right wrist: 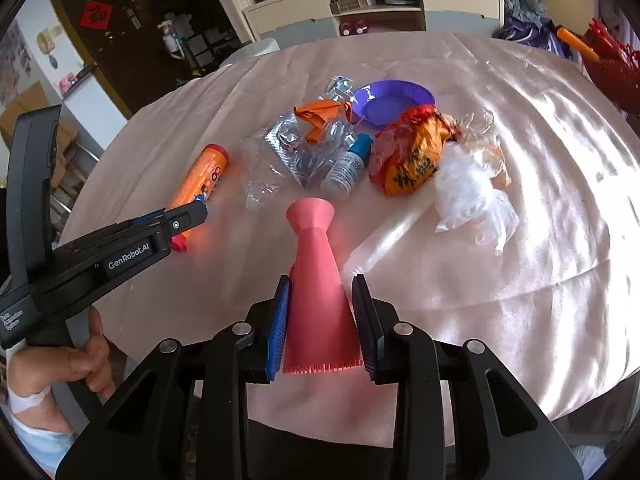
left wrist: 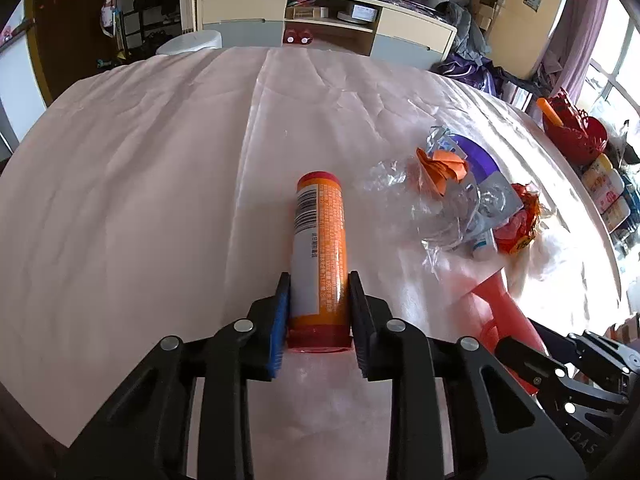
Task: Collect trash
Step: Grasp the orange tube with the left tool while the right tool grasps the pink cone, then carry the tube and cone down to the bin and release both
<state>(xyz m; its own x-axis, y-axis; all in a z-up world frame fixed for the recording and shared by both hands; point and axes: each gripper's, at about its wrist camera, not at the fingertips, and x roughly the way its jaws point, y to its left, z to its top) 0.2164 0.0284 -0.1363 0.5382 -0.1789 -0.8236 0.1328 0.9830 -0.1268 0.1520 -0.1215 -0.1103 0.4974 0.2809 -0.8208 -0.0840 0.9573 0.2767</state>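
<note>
An orange tube (left wrist: 320,232) with a red cap lies on the pink tablecloth (left wrist: 140,200). My left gripper (left wrist: 318,300) is shut on its near end, with a pad pressing each side. The right wrist view shows the same tube (right wrist: 200,176) and the left gripper (right wrist: 188,216) at the left. My right gripper (right wrist: 322,312) is shut on a pink ribbed cone (right wrist: 316,248) that lies pointing away from me. In the left wrist view the cone (left wrist: 500,300) is at the lower right.
Beyond the cone lies a trash pile: purple plate (right wrist: 394,100), orange paper (right wrist: 320,116), clear plastic (right wrist: 264,172), small blue-capped bottle (right wrist: 348,168), orange-red wrapper (right wrist: 416,156), white plastic bag (right wrist: 472,196). A person's hand (right wrist: 88,356) holds the left gripper. The table edge is near.
</note>
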